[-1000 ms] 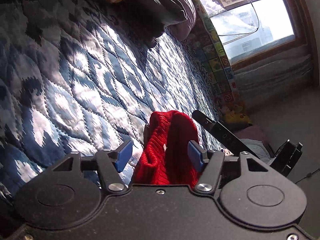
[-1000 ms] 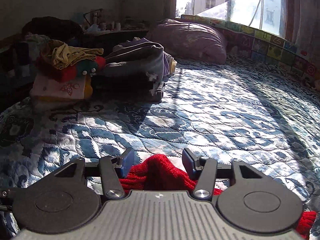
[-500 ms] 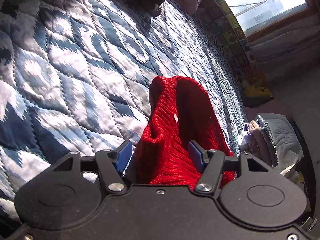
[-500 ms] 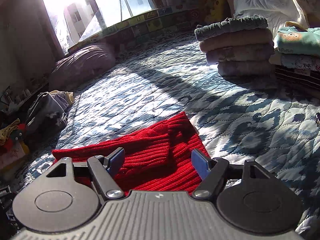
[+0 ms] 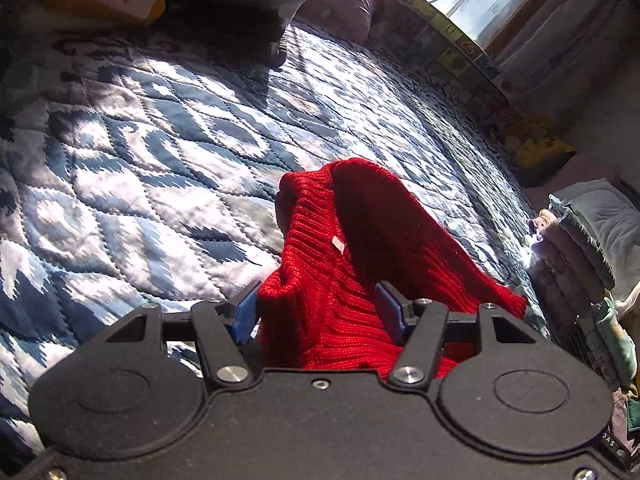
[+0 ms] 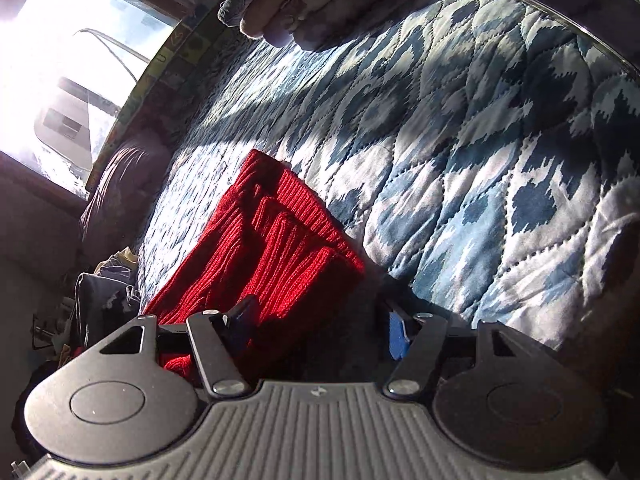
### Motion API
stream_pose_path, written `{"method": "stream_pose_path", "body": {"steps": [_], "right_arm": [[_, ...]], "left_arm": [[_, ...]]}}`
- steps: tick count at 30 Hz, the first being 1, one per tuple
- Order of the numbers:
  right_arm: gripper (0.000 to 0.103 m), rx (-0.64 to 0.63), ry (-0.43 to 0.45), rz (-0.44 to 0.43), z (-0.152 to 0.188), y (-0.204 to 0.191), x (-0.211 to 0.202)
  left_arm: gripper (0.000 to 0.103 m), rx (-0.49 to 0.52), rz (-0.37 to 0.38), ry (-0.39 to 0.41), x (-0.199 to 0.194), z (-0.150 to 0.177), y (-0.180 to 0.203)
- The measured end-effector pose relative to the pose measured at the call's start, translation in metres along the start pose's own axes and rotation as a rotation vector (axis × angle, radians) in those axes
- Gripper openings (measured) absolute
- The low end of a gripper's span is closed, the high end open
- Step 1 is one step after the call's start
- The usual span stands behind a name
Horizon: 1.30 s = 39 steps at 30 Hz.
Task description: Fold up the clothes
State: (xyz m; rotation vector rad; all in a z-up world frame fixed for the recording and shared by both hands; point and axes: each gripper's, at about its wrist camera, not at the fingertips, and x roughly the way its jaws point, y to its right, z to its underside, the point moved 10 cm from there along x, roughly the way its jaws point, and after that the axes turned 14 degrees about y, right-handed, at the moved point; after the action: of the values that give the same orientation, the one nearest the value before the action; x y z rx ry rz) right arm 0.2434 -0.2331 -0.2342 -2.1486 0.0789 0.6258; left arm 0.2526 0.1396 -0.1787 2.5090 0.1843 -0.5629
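red knit sweater (image 5: 340,264) lies bunched on the blue quilt (image 5: 160,168). left gripper (image 5: 318,310) has its jaws spread around a raised fold, not pinching. right gripper (image 6: 320,324) is released, the sweater's edge by 1 finger.

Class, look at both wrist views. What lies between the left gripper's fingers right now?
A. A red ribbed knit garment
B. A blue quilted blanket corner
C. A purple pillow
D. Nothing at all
A: in the left wrist view the red knit garment rises up between the blue pads of the left gripper, above the quilt.
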Motion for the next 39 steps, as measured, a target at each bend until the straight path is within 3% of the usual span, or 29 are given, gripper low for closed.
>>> {"method": "stream_pose_path", "body": {"steps": [1, 2, 5, 7, 11, 14, 18, 20, 22, 24, 27, 28, 29, 30, 32, 39], "right_arm": [[0.037, 0.002, -0.013, -0.013, 0.005, -0.003, 0.001], [0.031, -0.007, -0.032, -0.023, 0.010, -0.004, 0.004], [0.023, -0.023, -0.036, -0.039, 0.017, -0.002, 0.008], [0.023, -0.011, -0.033, -0.066, 0.018, 0.001, 0.008], [0.023, 0.034, -0.049, -0.128, 0.016, 0.006, 0.006], [0.025, 0.010, -0.047, -0.138, 0.017, 0.003, 0.005], [0.040, -0.020, -0.045, -0.157, 0.018, -0.004, 0.005], [0.041, -0.040, -0.043, -0.161, 0.018, -0.007, 0.005], [0.032, -0.060, -0.028, -0.157, 0.017, -0.006, 0.006], [0.021, -0.072, -0.015, -0.149, 0.016, -0.004, 0.007], [0.019, -0.047, -0.009, -0.142, 0.013, 0.002, 0.009], [0.017, -0.052, -0.005, -0.143, 0.011, 0.002, 0.009], [0.016, -0.055, -0.001, -0.144, 0.009, 0.002, 0.010], [0.016, -0.057, 0.002, -0.146, 0.007, 0.002, 0.010], [0.014, -0.061, 0.010, -0.149, 0.002, 0.001, 0.012], [0.013, -0.181, 0.014, -0.167, -0.042, -0.040, 0.064]], "left_arm": [[0.059, 0.036, 0.022, 0.008, -0.002, -0.002, 0.009], [0.060, 0.071, 0.061, 0.013, -0.003, -0.004, 0.021], [0.062, 0.184, 0.196, 0.021, -0.008, -0.009, 0.065], [0.063, 0.241, 0.290, 0.015, -0.006, -0.009, 0.094], [0.064, 0.429, 0.390, -0.020, 0.016, -0.005, 0.149], [0.064, 0.599, 0.415, -0.081, 0.049, 0.005, 0.179], [0.064, 0.781, 0.481, -0.221, 0.097, 0.031, 0.205], [0.064, 0.855, 0.500, -0.287, 0.117, 0.044, 0.213], [0.064, 0.932, 0.498, -0.337, 0.137, 0.054, 0.219], [0.064, 0.948, 0.514, -0.385, 0.152, 0.063, 0.227], [0.064, 0.913, 0.563, -0.510, 0.169, 0.082, 0.237], [0.059, 0.924, 0.561, -0.526, 0.171, 0.087, 0.238], [0.049, 0.936, 0.560, -0.526, 0.174, 0.090, 0.238], [0.045, 0.936, 0.569, -0.517, 0.174, 0.089, 0.238], [0.020, 0.927, 0.582, -0.494, 0.175, 0.086, 0.238], [0.017, 0.697, 0.574, -0.350, 0.186, 0.017, 0.228]]}}
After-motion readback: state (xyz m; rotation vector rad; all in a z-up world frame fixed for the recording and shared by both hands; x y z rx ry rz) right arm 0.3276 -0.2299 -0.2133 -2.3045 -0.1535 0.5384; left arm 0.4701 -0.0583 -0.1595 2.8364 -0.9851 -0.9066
